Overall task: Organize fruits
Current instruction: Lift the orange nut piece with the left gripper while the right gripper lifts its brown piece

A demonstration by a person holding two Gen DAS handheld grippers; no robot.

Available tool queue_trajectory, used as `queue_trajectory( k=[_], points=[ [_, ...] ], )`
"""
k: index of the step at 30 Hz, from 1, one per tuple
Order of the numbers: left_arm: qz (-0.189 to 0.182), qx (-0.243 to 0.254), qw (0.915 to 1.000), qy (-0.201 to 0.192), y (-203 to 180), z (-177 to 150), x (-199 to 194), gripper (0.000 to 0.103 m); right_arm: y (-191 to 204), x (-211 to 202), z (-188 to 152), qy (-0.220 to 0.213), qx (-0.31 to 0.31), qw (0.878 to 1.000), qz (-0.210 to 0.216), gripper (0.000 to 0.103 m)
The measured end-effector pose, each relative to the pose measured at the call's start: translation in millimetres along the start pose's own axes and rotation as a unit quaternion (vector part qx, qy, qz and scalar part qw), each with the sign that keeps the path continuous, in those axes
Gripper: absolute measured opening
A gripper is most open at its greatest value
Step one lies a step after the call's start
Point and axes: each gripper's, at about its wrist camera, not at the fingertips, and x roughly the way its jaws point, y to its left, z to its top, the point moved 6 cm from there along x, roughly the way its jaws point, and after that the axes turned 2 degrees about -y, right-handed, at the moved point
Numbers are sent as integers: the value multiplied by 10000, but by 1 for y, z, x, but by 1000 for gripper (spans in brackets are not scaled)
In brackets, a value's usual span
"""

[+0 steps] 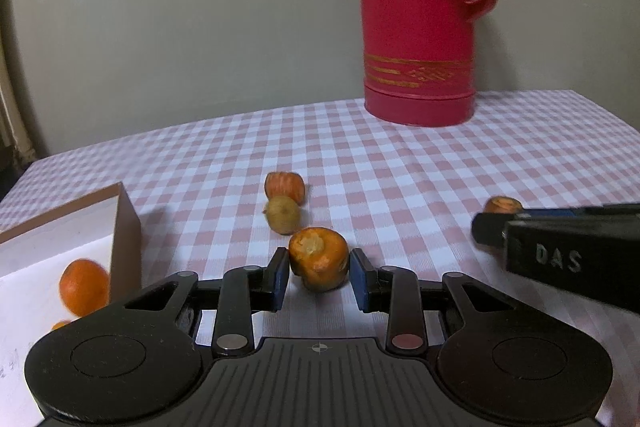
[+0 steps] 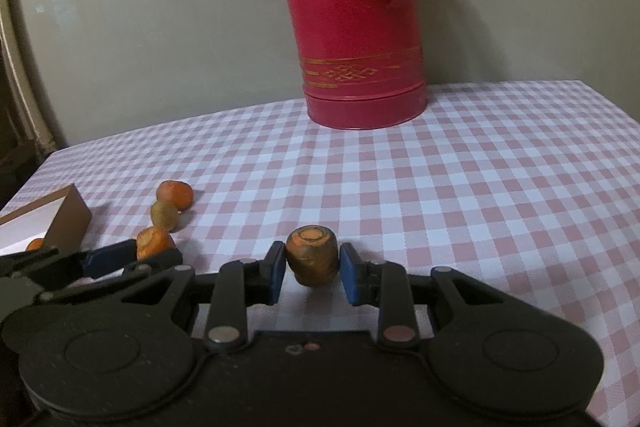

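My left gripper (image 1: 319,269) is shut on an orange carrot chunk (image 1: 318,251), its blue pads (image 1: 280,277) pressing both sides just above the checked cloth. My right gripper (image 2: 312,267) is shut on a darker carrot chunk (image 2: 311,259). From the left wrist view that gripper enters at the right (image 1: 492,233) with its chunk (image 1: 503,205) showing behind it. The right wrist view shows the left gripper (image 2: 140,255) at the left with its chunk (image 2: 154,241). A kiwi (image 1: 283,214) (image 2: 164,215) and a third carrot piece (image 1: 285,186) (image 2: 175,194) lie on the cloth beyond.
An open cardboard box (image 1: 126,227) (image 2: 70,217) stands at the left with an orange (image 1: 84,287) (image 2: 35,244) inside. A tall red thermos jug (image 1: 416,27) (image 2: 356,27) stands at the back against the wall. The pink checked tablecloth (image 1: 440,179) stretches to the right.
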Motion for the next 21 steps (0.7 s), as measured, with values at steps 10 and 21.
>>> queue_trajectory(
  k=[10, 21],
  points=[
    [-45, -114, 9999, 89, 5, -20, -36, 33, 16, -26, -17, 27, -190, 9998, 89, 20],
    [-37, -138, 9999, 69, 15, -36, -66, 33, 34, -57, -44, 125, -286, 9995, 109, 20]
  ],
)
